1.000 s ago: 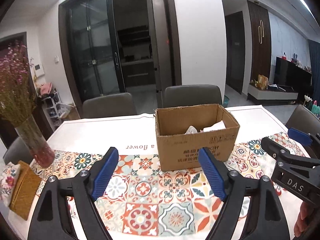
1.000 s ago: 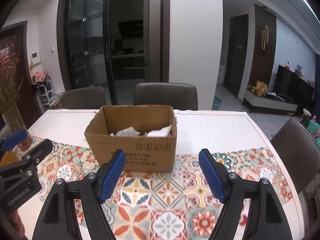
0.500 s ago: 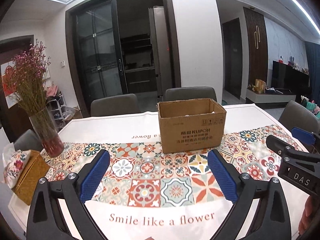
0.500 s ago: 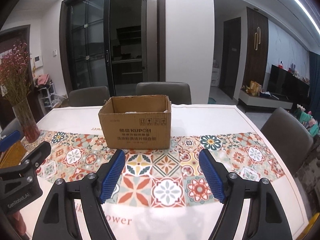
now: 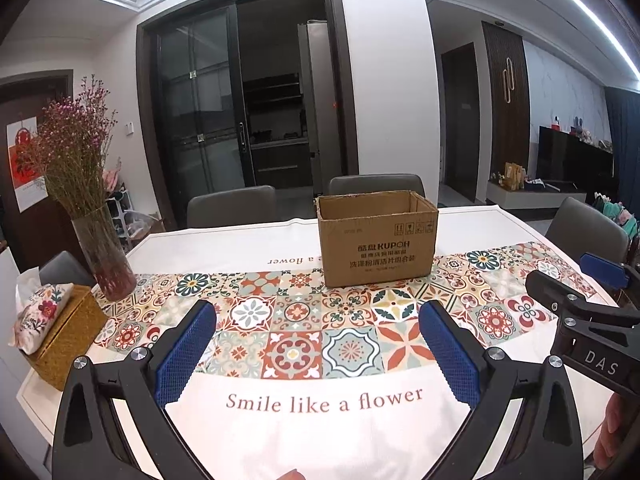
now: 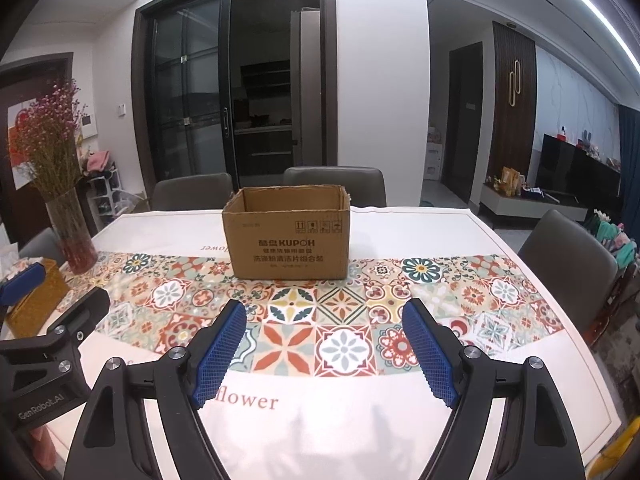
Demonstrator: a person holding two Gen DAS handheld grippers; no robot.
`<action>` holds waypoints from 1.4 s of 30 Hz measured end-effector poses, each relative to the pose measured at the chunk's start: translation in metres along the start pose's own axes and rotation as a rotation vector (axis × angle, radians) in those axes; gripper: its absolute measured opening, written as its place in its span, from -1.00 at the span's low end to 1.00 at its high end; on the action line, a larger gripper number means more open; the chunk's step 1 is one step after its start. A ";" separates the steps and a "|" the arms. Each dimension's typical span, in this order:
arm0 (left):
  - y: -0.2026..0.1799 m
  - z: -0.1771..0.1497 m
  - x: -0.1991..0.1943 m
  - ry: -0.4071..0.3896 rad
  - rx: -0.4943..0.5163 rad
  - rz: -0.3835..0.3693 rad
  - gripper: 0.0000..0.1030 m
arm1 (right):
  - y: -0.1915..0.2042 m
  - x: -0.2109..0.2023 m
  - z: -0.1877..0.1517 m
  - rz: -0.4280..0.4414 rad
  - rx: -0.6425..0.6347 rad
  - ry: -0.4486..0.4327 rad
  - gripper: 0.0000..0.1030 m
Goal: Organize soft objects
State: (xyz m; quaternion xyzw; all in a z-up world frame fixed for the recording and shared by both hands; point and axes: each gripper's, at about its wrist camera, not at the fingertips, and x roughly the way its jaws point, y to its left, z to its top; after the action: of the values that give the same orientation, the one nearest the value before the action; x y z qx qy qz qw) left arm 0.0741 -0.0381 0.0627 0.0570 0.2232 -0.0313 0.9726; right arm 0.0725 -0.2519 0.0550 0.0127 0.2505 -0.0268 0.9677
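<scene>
Box [image 5: 376,236] of cardboard sits mid-table, open top up, prob. so soft things drop in from above; contents hidden from this low angle. Left gripper [image 5: 318,354] has just been spreading, now wide apart w/ nothing between; right gripper [image 6: 322,354] likewise parted & empty. Both hang over the table [image 5: 256,240] edge, well short of the box.

A home's dining area: patterned-cloth table [image 5: 120,256], chairs [image 6: 332,184], flower vase [image 5: 102,252], television [image 6: 576,172] beyond.
</scene>
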 end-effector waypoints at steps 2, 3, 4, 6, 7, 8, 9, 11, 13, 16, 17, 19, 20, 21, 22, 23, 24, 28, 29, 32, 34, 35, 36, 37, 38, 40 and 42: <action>0.000 -0.003 -0.005 -0.002 0.001 -0.002 1.00 | 0.001 -0.007 -0.005 -0.004 -0.003 -0.006 0.57; 0.000 -0.004 -0.008 -0.004 0.001 -0.002 1.00 | 0.001 -0.009 -0.006 -0.002 -0.001 -0.008 0.57; 0.000 -0.006 -0.010 -0.007 0.002 -0.001 1.00 | 0.002 -0.012 -0.008 0.001 0.000 -0.009 0.57; 0.000 -0.008 -0.016 -0.016 0.006 0.004 1.00 | 0.002 -0.015 -0.012 0.006 0.000 -0.007 0.57; 0.001 -0.008 -0.018 -0.020 0.006 0.006 1.00 | 0.002 -0.016 -0.013 0.007 0.001 -0.008 0.57; 0.001 -0.009 -0.020 -0.024 0.004 0.008 1.00 | 0.003 -0.018 -0.014 0.009 0.000 -0.007 0.57; 0.002 -0.010 -0.021 -0.026 0.004 0.010 1.00 | 0.003 -0.019 -0.015 0.013 0.000 -0.008 0.57; 0.002 -0.011 -0.023 -0.028 0.004 0.010 1.00 | 0.003 -0.019 -0.016 0.018 0.001 -0.009 0.57; 0.002 -0.013 -0.025 -0.029 0.005 0.015 1.00 | 0.003 -0.022 -0.018 0.022 0.000 -0.012 0.57; 0.003 -0.013 -0.027 -0.030 0.001 0.019 1.00 | 0.003 -0.023 -0.020 0.030 0.006 -0.012 0.57; 0.003 -0.014 -0.027 -0.031 -0.001 0.021 1.00 | 0.003 -0.023 -0.021 0.034 0.007 -0.011 0.57; 0.003 -0.015 -0.028 -0.033 -0.003 0.021 1.00 | 0.004 -0.023 -0.022 0.037 0.005 -0.010 0.57; 0.003 -0.015 -0.028 -0.034 -0.005 0.021 1.00 | 0.004 -0.023 -0.022 0.037 0.001 -0.009 0.57; 0.004 -0.015 -0.027 -0.033 -0.006 0.022 1.00 | 0.005 -0.023 -0.023 0.037 0.001 -0.011 0.57; 0.004 -0.015 -0.027 -0.034 -0.006 0.022 1.00 | 0.006 -0.023 -0.023 0.037 0.000 -0.013 0.57; 0.003 -0.016 -0.028 -0.035 -0.006 0.022 1.00 | 0.006 -0.023 -0.023 0.036 -0.001 -0.014 0.57; 0.003 -0.016 -0.027 -0.034 -0.006 0.022 1.00 | 0.006 -0.023 -0.024 0.035 -0.001 -0.014 0.57; 0.003 -0.017 -0.026 -0.030 -0.006 0.018 1.00 | 0.006 -0.023 -0.023 0.037 0.001 -0.010 0.57; 0.002 -0.017 -0.026 -0.029 -0.004 0.017 1.00 | 0.006 -0.022 -0.024 0.038 0.002 -0.008 0.57; 0.002 -0.018 -0.024 -0.023 -0.001 0.017 1.00 | 0.005 -0.022 -0.025 0.035 0.006 -0.004 0.57; 0.001 -0.018 -0.022 -0.020 0.001 0.016 1.00 | 0.005 -0.021 -0.026 0.034 0.008 0.000 0.57; 0.001 -0.018 -0.022 -0.019 0.001 0.017 1.00 | 0.004 -0.020 -0.026 0.034 0.010 0.002 0.57; 0.001 -0.018 -0.022 -0.018 0.001 0.018 1.00 | 0.004 -0.020 -0.026 0.033 0.011 0.003 0.57; 0.001 -0.018 -0.021 -0.017 0.001 0.018 1.00 | 0.004 -0.019 -0.026 0.033 0.013 0.003 0.57; 0.001 -0.018 -0.020 -0.016 0.001 0.019 1.00 | 0.003 -0.019 -0.026 0.032 0.012 0.003 0.57; 0.001 -0.018 -0.020 -0.016 0.002 0.021 1.00 | 0.002 -0.018 -0.026 0.029 0.013 0.004 0.57; 0.003 -0.018 -0.019 -0.017 0.000 0.021 1.00 | 0.002 -0.018 -0.026 0.028 0.012 0.004 0.57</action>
State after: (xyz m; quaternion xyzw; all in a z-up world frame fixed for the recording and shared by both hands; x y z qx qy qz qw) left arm 0.0493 -0.0325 0.0550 0.0589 0.2145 -0.0214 0.9747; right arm 0.0443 -0.2480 0.0411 0.0221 0.2522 -0.0148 0.9673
